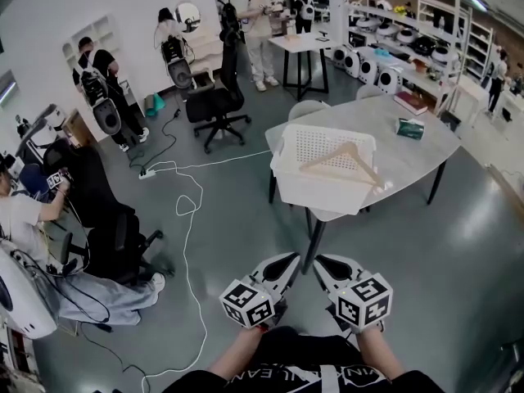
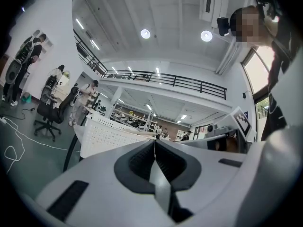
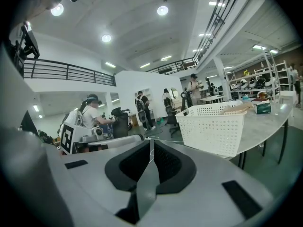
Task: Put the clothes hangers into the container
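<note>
Resting in the basket point(image 1: 315, 193) is one hanger point(image 1: 347, 157); left gripper point(image 1: 293, 259) and right gripper point(image 1: 320, 261) fingers clenched.

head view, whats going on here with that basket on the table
A person stands back from the table, a hand-held gripper in each hand. The left hand-held gripper and the right hand-held gripper are both shut and empty. A wooden clothes hanger rests at the top of the white basket on the table's near end.

Perforated white plastic container point(image 1: 311, 193), matt, holding a pale wooden hanger point(image 1: 349, 148); beneath it, a smooth grey table point(image 1: 426, 150) (stone-like, faintly mottled). Near and left, glossy grey floor point(image 1: 237, 228).
</note>
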{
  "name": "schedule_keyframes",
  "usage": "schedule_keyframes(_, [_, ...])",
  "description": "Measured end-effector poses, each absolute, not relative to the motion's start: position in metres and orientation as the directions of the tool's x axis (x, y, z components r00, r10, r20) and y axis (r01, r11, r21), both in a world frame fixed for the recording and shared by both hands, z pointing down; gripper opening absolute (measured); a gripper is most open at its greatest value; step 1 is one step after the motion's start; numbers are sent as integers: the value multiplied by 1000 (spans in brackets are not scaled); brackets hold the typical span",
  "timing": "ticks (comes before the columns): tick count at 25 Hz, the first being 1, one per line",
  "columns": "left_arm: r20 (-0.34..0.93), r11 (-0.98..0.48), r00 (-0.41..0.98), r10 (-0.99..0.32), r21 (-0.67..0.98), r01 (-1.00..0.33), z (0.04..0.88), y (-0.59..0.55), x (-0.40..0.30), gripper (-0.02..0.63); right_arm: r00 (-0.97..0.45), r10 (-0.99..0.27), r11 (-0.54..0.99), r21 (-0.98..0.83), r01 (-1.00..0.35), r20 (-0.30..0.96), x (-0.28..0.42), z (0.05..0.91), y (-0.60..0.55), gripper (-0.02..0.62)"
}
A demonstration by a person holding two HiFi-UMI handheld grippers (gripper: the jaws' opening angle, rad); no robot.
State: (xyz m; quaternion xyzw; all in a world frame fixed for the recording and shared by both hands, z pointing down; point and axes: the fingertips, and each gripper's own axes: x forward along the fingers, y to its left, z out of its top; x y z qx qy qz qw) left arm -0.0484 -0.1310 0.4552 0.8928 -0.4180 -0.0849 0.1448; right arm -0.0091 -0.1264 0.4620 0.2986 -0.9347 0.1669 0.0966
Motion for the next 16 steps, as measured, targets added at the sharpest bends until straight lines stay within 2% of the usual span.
schedule_keyframes(16, [10,-620,670,-742,368,-693,465,-131,-61,9,-772,-563,716,-291,-634,295,-22,469,-129,48])
